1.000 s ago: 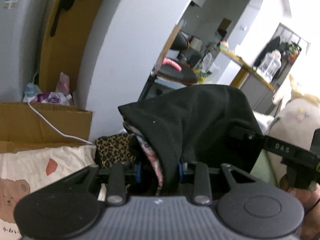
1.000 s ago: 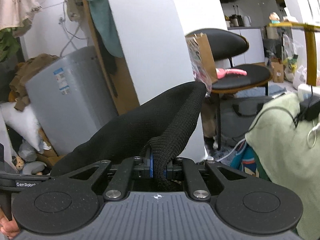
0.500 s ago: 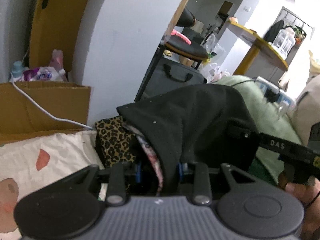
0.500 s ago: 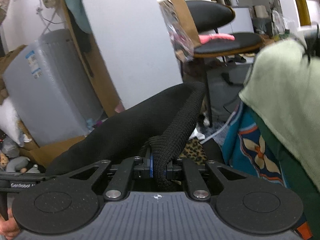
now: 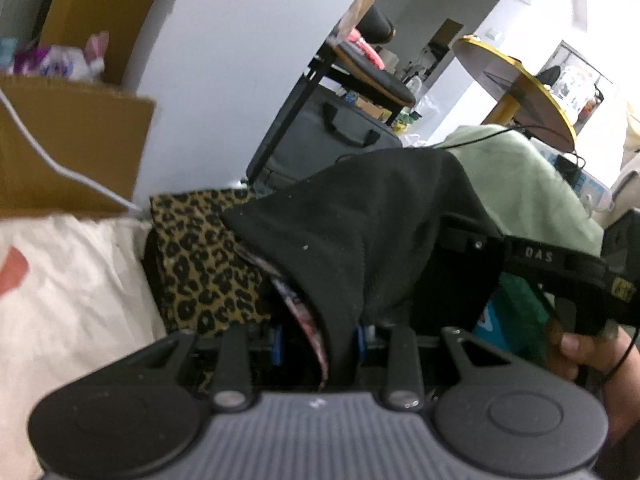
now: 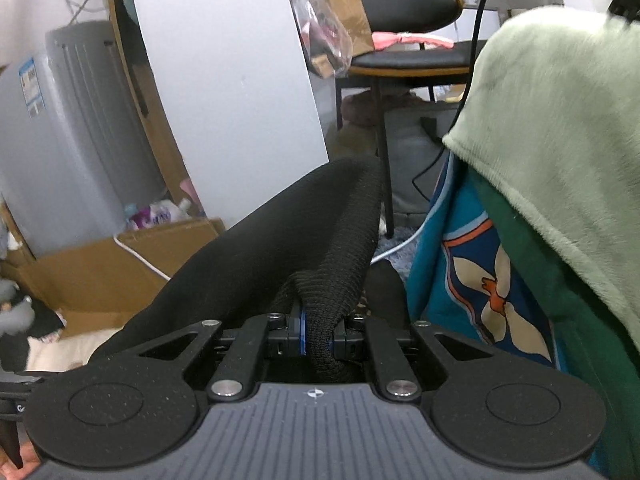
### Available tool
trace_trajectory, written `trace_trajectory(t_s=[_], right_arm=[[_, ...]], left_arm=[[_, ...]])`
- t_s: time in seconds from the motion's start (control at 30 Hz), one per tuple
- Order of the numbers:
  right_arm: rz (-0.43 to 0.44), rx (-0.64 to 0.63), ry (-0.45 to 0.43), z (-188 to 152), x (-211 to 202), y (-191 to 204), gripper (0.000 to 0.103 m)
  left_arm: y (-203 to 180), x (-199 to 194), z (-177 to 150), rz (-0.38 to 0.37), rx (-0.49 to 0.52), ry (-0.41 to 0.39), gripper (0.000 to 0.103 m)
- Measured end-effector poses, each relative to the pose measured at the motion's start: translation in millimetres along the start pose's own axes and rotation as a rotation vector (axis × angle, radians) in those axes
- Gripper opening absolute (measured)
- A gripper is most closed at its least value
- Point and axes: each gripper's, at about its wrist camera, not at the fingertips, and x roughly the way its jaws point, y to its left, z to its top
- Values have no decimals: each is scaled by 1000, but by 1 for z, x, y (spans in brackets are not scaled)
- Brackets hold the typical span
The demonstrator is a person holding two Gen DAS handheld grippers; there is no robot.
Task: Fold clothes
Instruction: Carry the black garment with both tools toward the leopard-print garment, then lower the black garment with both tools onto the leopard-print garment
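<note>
A black garment (image 5: 360, 232) with a patterned pink lining hangs between my two grippers. My left gripper (image 5: 318, 338) is shut on a thick bunch of it, the cloth filling the gap between the blue pads. In the right wrist view my right gripper (image 6: 316, 338) is shut on the garment's ribbed black hem (image 6: 340, 264), which arches up and away to the left. The right gripper's black body (image 5: 560, 264) and the hand holding it show at the right of the left wrist view.
A leopard-print cloth (image 5: 200, 256) lies just ahead on a white printed sheet (image 5: 60, 300). A pale green blanket (image 6: 560, 120) over teal patterned fabric (image 6: 480, 280) rises at the right. Cardboard boxes (image 5: 68, 148), a white panel (image 6: 240, 80), a grey case (image 5: 328, 140) and a black chair (image 6: 400, 8) stand behind.
Both grippers have come down with the black garment still held. The leopard cloth, white sheet and green blanket now sit closer and higher in view.
</note>
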Motion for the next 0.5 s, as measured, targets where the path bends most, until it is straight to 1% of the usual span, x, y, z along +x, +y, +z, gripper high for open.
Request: trace_trajectory(t_s=[0.2, 0.5], right_arm=[[9, -5, 6, -2, 37, -17, 9], [41, 30, 56, 2, 97, -29, 9]], left_arm=[[22, 26, -1, -16, -7, 11, 34], [54, 60, 13, 12, -26, 45, 34]])
